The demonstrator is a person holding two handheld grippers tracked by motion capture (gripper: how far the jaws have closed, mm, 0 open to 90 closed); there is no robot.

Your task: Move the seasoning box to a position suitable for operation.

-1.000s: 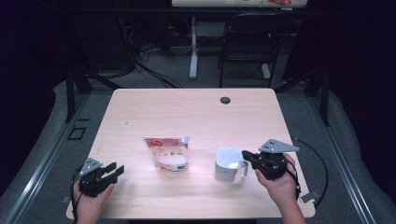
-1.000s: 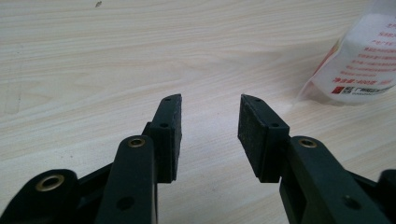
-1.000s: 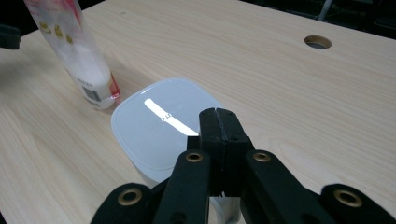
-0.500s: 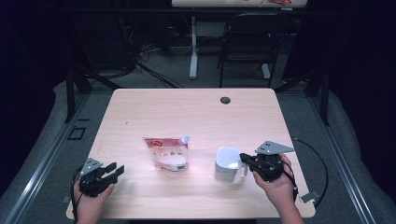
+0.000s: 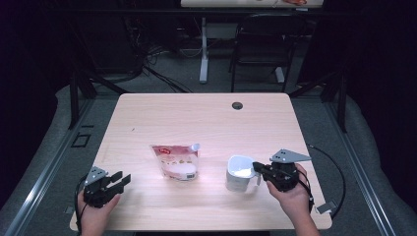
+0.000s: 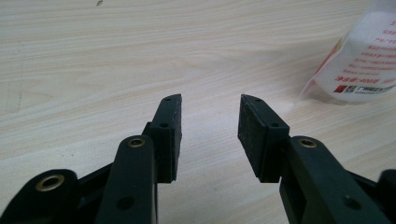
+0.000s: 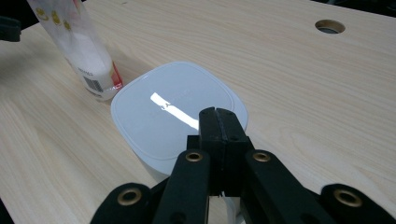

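Note:
A white cup [image 5: 239, 174] with a handle stands at the front right of the wooden table [image 5: 196, 118]. Its top [image 7: 173, 112] is a glossy white surface. My right gripper [image 5: 255, 168] is at the cup's handle side, and its jaws [image 7: 218, 112] are pressed together over the near rim. A bit of white shows beneath them. A clear spouted pouch [image 5: 176, 161] with white contents and a red label lies left of the cup, also seen as the pouch [image 7: 79, 46]. My left gripper [image 5: 122, 178] rests at the front left, open and holding nothing [image 6: 210, 100]. The pouch [image 6: 364, 60] lies off to its right.
A round cable hole [image 5: 237, 105] sits near the table's far edge, seen again as the hole [image 7: 329, 26]. A black chair [image 5: 255, 49] and a desk leg [image 5: 203, 54] stand on the floor beyond the table. Each gripper's cable trails off the front corners.

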